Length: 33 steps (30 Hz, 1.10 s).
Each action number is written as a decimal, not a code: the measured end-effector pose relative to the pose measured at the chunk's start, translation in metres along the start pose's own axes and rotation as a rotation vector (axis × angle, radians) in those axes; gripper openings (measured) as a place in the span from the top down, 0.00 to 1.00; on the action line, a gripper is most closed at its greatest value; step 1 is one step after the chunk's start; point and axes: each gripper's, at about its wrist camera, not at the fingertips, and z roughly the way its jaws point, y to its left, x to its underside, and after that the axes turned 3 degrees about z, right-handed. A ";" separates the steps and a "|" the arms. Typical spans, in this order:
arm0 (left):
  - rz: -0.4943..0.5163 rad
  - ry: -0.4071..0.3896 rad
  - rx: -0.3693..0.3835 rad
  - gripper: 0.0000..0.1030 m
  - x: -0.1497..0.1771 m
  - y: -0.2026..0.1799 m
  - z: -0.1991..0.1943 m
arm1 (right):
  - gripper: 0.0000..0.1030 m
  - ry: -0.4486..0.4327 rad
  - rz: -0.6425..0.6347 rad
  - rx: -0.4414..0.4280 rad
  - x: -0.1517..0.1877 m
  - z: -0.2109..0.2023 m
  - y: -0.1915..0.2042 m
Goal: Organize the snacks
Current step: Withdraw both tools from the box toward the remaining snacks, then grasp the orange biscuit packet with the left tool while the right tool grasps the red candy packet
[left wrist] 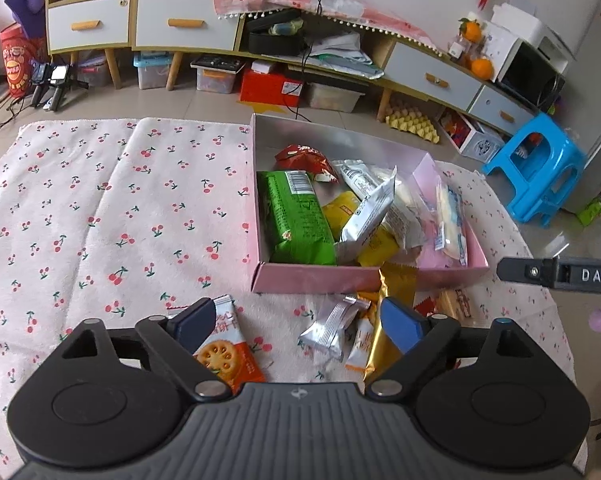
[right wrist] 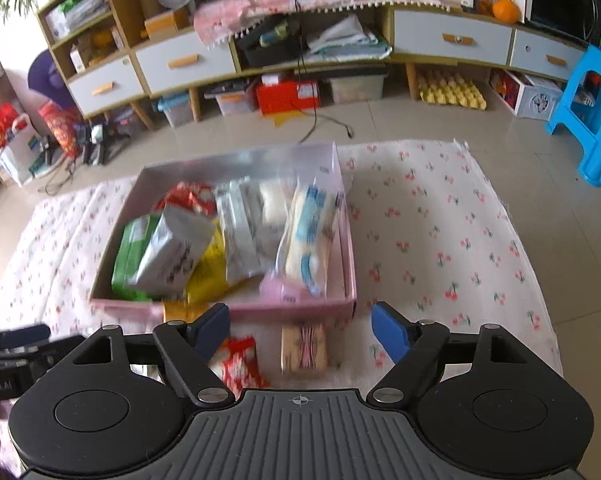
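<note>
A pink box (left wrist: 312, 278) on the cherry-print cloth holds several snack packs: a green one (left wrist: 296, 216), a red one (left wrist: 306, 158), a silver one (left wrist: 366, 214), a yellow one and a clear bag with blue print (left wrist: 452, 220). In front of the box lie loose packs: an orange biscuit pack (left wrist: 226, 354), a silver sachet (left wrist: 334, 326) and a gold wrapper (left wrist: 388, 320). My left gripper (left wrist: 298, 320) hangs open above these, nothing between its pads. My right gripper (right wrist: 300, 330) is open too, above a red pack (right wrist: 240, 362) and a tan biscuit pack (right wrist: 303, 348), near the box (right wrist: 300, 307).
The right gripper's arm (left wrist: 560, 274) shows at the right edge of the left wrist view. Bare cherry cloth (left wrist: 112, 216) spreads left of the box. Beyond the cloth are a tiled floor, a low cabinet (left wrist: 180, 28) with bins under it, and a blue stool (left wrist: 540, 168).
</note>
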 end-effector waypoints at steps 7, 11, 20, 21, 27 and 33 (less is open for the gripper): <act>0.016 0.023 -0.018 0.08 0.006 0.007 -0.002 | 0.17 0.049 0.021 -0.024 0.019 -0.007 0.000; 0.014 0.034 -0.029 0.06 0.011 0.015 -0.003 | 0.16 0.089 0.042 -0.028 0.034 -0.002 -0.003; 0.057 0.059 -0.060 0.05 0.022 0.027 0.001 | 0.16 0.125 -0.014 0.040 0.056 0.004 -0.010; 0.071 0.063 -0.059 0.05 0.024 0.028 0.002 | 0.16 0.128 -0.021 0.049 0.058 0.005 -0.011; 0.143 0.099 -0.083 0.05 0.039 0.032 0.013 | 0.16 0.179 -0.084 0.093 0.078 0.017 -0.018; 0.153 0.131 -0.078 0.05 0.046 0.036 0.019 | 0.15 0.227 -0.145 0.125 0.097 0.029 -0.022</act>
